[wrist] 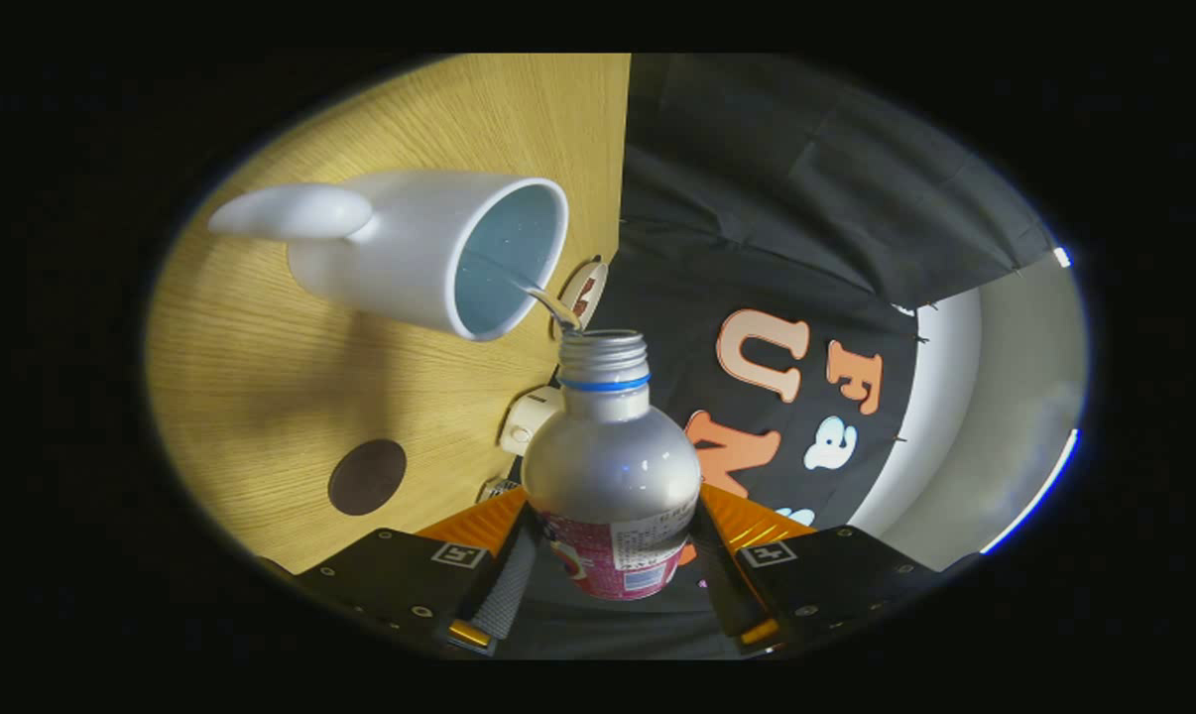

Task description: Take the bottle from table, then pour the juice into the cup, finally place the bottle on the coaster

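The tongs [613, 555] pinched the bottle [613, 466] at its label, tipped so a thin stream ran from its mouth into the white cup [429, 248] on the surface [261, 397]; holding that tilt steady seemed wisest.
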The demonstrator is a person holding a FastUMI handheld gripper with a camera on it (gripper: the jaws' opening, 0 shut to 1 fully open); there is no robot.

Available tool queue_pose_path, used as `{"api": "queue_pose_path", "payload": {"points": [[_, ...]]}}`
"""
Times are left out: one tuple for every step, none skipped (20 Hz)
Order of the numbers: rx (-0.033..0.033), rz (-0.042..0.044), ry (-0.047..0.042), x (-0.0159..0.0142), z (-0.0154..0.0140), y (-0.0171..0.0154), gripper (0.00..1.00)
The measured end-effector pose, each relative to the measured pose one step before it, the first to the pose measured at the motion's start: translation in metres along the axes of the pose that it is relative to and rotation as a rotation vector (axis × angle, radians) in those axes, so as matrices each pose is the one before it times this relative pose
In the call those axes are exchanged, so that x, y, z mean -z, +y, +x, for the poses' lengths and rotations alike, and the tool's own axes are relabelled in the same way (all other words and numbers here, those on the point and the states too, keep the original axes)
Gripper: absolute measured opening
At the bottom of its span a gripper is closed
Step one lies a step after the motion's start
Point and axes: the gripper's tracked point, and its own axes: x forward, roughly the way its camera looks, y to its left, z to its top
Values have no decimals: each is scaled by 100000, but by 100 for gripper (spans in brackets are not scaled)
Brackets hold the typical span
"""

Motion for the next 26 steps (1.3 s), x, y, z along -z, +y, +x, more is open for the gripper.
{"api": "queue_pose_path", "payload": {"points": [[-121, 239, -38, -40, -2, 64, 77], [77, -105, 173, 19, -38, 110, 77], [-27, -213, 81, 14, 4, 1, 77], [-26, -364, 202, 77, -14, 20, 77], [225, -785, 201, 62, 5, -4, 77], [494, -1154, 43, -20, 78, -96, 77], [322, -871, -35, 43, -23, 0, 77], [-131, -59, -58, 79, 70, 118, 77], [-352, 369, -131, -11, -6, 91, 77], [11, -84, -29, -22, 36, -125, 77], [308, -715, 82, -9, -53, -106, 77], [258, -676, 16, -70, -123, 11, 77], [-103, -593, -60, -31, 82, 113, 77], [-7, -640, -80, -9, 66, 14, 77], [616, -1002, -14, -32, -11, -138, 77], [282, -1066, 55, -14, -105, 0, 77], [-207, -539, 161, -45, 13, 152, 77], [-84, -503, 66, 31, 26, 125, 77], [-179, -487, 54, 62, 95, 9, 77], [-220, -202, -34, -12, 39, -24, 77], [-649, 225, -176, 1, -4, 69, 77], [-389, -19, -114, -95, -2, 97, 77], [-18, -272, -106, -107, -31, -71, 77], [-250, -185, -14, 3, -30, 36, 77], [-176, -115, -4, -23, 167, 42, 77], [-180, -48, 20, 31, 56, 17, 77]]}}
